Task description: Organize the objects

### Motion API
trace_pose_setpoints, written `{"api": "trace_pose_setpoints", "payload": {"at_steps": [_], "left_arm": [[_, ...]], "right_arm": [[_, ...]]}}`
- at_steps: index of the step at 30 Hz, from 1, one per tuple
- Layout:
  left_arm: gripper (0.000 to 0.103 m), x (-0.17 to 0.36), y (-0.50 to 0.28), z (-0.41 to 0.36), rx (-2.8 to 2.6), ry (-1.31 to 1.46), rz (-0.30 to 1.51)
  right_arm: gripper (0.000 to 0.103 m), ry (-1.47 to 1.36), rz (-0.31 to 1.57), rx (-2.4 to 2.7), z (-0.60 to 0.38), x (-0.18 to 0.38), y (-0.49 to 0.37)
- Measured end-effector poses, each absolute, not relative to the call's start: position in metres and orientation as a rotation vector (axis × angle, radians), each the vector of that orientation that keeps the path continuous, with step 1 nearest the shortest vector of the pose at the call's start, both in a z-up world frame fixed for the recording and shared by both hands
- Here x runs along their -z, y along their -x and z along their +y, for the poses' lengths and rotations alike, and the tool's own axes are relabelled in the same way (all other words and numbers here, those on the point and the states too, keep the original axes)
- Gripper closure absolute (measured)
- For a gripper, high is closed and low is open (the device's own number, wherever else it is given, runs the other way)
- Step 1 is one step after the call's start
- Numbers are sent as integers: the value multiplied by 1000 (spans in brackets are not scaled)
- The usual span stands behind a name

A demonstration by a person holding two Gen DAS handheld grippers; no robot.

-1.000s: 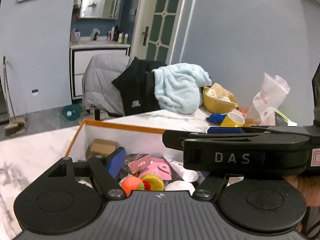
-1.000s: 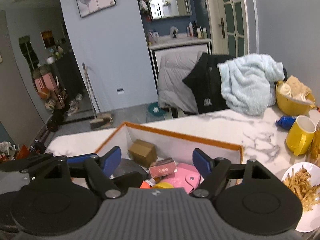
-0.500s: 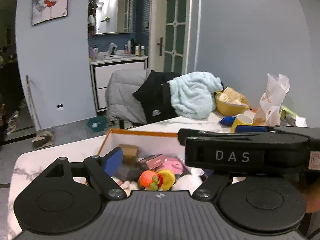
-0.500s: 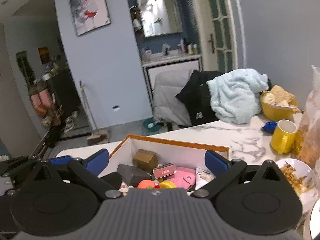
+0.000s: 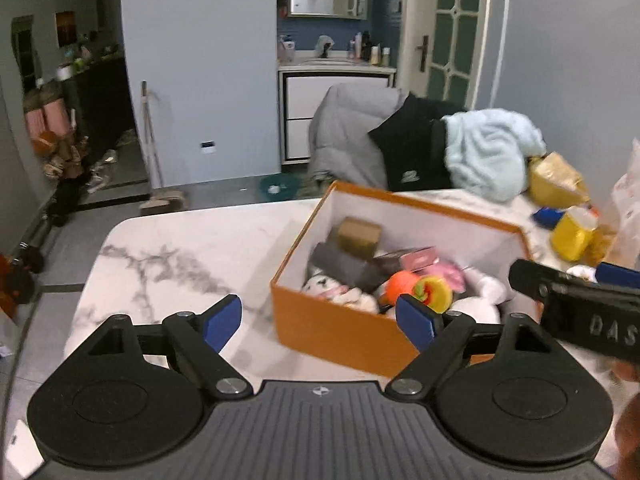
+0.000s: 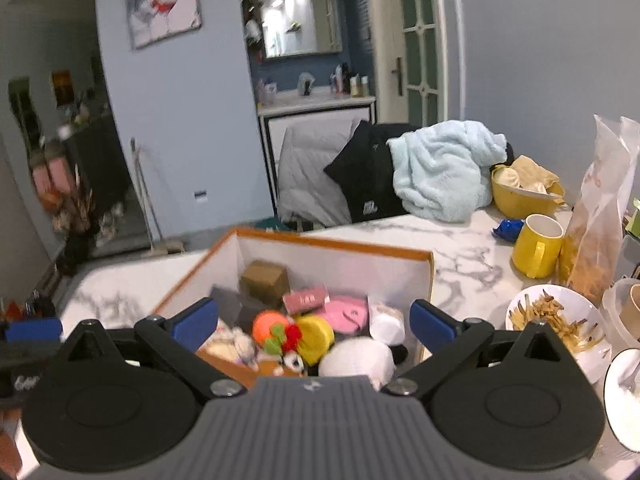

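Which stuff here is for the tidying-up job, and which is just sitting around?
For the tidying:
orange box
small brown carton
pink box
orange and yellow toy
white plush toy

Just lying about:
yellow mug
yellow bowl
plate of fries
snack bag
light blue towel

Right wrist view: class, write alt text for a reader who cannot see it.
An open, empty right gripper hangs over an orange box full of small toys and packets on a marble table. A yellow mug and a plate of fries stand to its right.
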State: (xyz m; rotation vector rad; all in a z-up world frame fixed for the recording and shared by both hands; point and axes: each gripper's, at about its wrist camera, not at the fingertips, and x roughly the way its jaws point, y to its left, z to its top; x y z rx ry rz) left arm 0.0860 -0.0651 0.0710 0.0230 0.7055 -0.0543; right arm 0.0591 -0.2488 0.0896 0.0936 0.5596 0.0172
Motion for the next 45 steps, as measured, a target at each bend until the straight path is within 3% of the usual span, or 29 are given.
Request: {"api": "trace_pose_setpoints", "payload": {"at_steps": [15,45], "left_arm": [[6,0,-94,-88,-3,-155,793],[7,-8,-92,-91,16,-184,733]], "right_arm": [[1,-61,793,76,-251,-9,-75],[1,-50,788,74,-250,-9,-74]]}}
